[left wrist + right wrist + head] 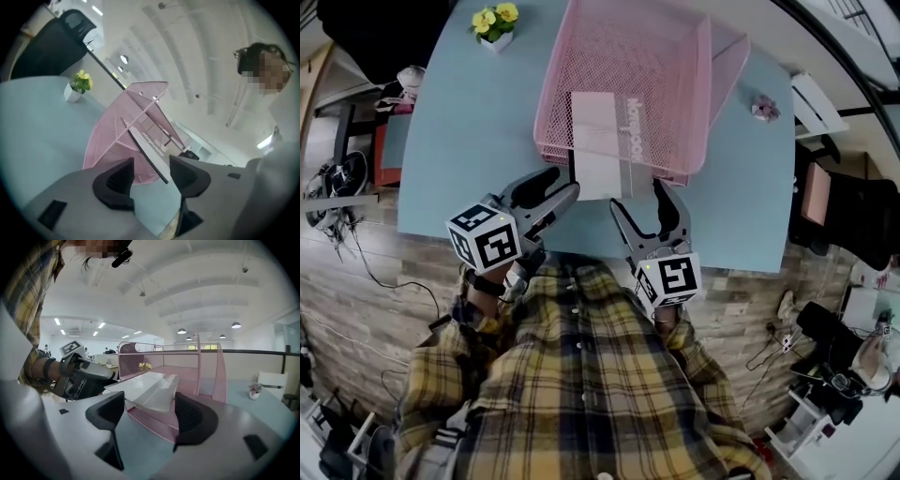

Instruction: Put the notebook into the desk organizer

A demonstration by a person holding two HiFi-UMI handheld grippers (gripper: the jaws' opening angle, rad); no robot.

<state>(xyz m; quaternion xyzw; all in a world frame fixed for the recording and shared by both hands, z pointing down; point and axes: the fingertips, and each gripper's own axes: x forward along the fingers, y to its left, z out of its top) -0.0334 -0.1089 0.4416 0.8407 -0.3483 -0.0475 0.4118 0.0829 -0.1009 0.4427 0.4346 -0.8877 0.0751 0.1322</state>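
Note:
A pink mesh desk organizer (661, 52) stands on the light blue table (459, 141). The white and grey notebook (598, 141) lies flat in it, its near end sticking out over the organizer's front rim. My left gripper (562, 185) is open just left of that overhanging end, nothing between its pads. In the left gripper view the notebook (147, 154) shows edge-on ahead of the jaws, with the organizer (108, 140) behind. My right gripper (637, 197) is open just right of the notebook's end. The right gripper view shows the notebook (150, 390) ahead of the empty jaws.
A small pot of yellow flowers (495, 23) stands at the table's far left. A little pink ornament (764, 108) sits at the far right. The table's near edge runs just under both grippers. Chairs and clutter stand on the floor around.

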